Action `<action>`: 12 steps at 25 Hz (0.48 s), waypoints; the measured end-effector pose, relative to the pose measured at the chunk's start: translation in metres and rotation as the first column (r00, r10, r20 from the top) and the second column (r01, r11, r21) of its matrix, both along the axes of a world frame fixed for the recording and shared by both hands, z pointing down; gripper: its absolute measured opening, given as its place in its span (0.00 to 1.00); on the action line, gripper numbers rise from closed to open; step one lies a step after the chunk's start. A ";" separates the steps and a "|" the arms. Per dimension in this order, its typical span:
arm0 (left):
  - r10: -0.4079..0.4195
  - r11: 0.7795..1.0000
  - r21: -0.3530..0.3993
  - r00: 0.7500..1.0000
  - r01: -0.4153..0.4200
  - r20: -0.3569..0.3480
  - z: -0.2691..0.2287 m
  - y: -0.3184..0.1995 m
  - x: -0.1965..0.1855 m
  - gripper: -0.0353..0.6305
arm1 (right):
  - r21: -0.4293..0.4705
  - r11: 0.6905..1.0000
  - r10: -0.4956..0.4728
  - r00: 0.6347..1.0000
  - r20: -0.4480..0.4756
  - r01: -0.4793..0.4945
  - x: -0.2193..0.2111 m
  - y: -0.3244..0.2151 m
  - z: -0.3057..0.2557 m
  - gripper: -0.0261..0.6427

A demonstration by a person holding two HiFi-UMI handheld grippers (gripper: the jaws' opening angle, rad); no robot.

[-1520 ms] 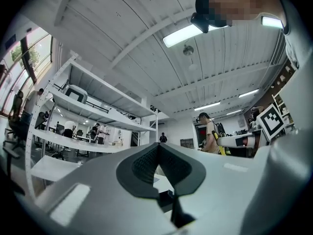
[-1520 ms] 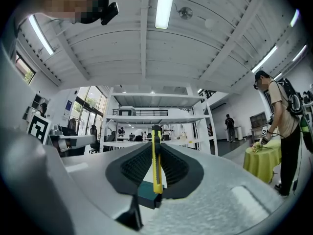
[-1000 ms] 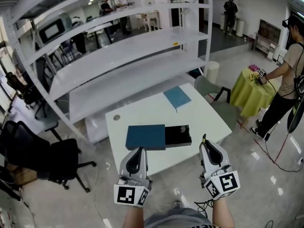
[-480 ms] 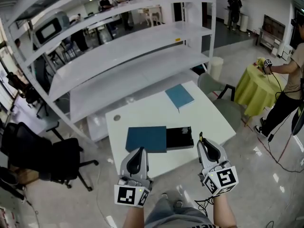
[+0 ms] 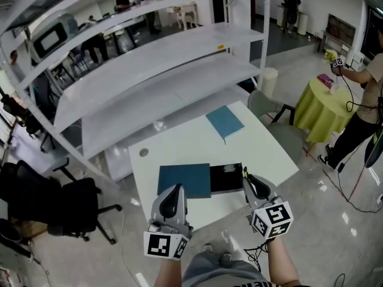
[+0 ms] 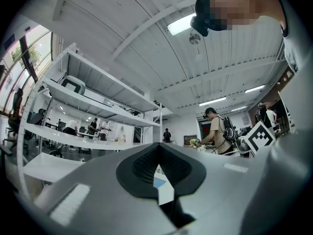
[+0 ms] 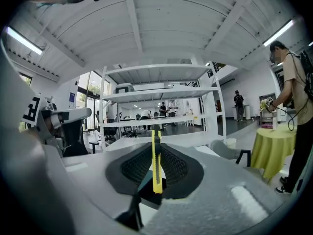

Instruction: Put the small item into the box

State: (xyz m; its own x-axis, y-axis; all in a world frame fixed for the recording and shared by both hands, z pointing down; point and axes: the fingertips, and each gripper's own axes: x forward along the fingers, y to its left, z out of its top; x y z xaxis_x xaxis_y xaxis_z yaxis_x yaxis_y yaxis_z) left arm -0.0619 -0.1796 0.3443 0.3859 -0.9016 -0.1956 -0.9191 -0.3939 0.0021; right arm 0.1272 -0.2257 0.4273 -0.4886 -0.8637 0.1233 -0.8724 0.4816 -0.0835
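A flat box lies on the white table [image 5: 179,145] in the head view: a blue cover [image 5: 184,180] with its black inner tray [image 5: 227,178] slid out to the right. My right gripper [image 5: 246,178] is at the tray's near right edge, shut on a thin yellow utility knife [image 7: 156,163] that stands upright between the pads; its tip [image 5: 243,171] shows over the tray. My left gripper [image 5: 174,189] hovers by the near edge of the blue cover, jaws shut with nothing in them [image 6: 157,153].
A second blue flat piece [image 5: 225,122] lies at the table's far right. White shelving [image 5: 161,70] stands behind the table. A black office chair [image 5: 60,202] is at the left, a grey chair [image 5: 263,107] and a yellow-green round table [image 5: 317,115] with a person [image 5: 365,100] at the right.
My right gripper has moved forward and left with the knife, from beside the table's near edge to the black tray. The left gripper has stayed in place.
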 end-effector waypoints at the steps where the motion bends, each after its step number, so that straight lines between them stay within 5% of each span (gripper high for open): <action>1: 0.002 1.000 -0.003 1.000 -0.002 0.002 0.001 -0.003 -0.001 0.08 | -0.013 1.000 0.001 1.000 -0.006 -0.001 -0.001 -0.004 0.005 0.12; 12: 0.011 0.999 -0.050 1.000 -0.011 -0.009 0.019 -0.023 -0.024 0.08 | -0.163 0.987 0.000 1.000 -0.023 -0.004 -0.022 -0.034 0.058 0.12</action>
